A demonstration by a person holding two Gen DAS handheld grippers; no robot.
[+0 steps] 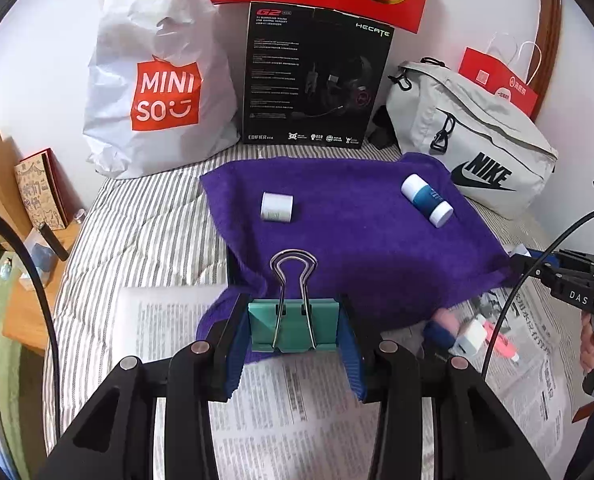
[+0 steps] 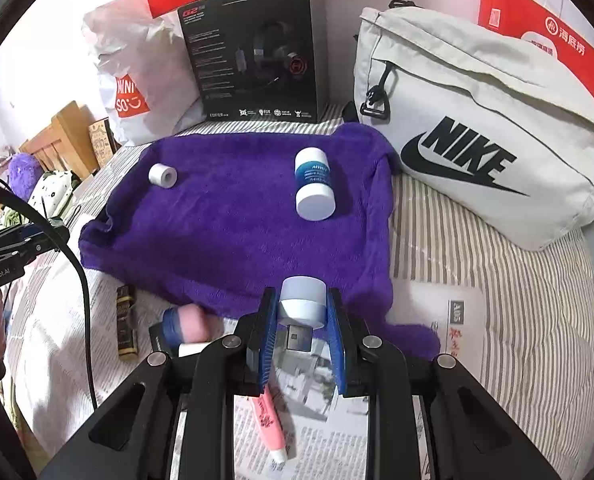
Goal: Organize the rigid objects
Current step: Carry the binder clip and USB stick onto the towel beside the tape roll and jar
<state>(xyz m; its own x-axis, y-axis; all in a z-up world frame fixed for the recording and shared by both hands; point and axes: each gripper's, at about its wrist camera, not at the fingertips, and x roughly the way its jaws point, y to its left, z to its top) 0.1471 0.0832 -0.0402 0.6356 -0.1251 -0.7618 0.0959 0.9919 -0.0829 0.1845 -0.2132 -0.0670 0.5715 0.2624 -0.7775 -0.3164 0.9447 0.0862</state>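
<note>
At the near edge of the purple towel [image 1: 337, 216] on the bed [image 1: 137, 224], the left hand-held gripper [image 1: 293, 330] clamps a teal binder clip [image 1: 293, 328], handles upright. The right hand-held gripper [image 2: 302, 328] pinches a small white jar [image 2: 302, 305] over that same edge. On the towel lie a tape roll [image 1: 277, 208] and a blue-and-white bottle [image 1: 427, 200], well apart. A pink marker [image 2: 271, 420] rests on newspaper [image 2: 325, 432].

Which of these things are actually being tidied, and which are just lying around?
Part of the job:
binder clip in left gripper
small jar in right gripper
blue bottle
white roll
purple towel

Just lying about:
Nike bag
Miniso bag
headset box
</note>
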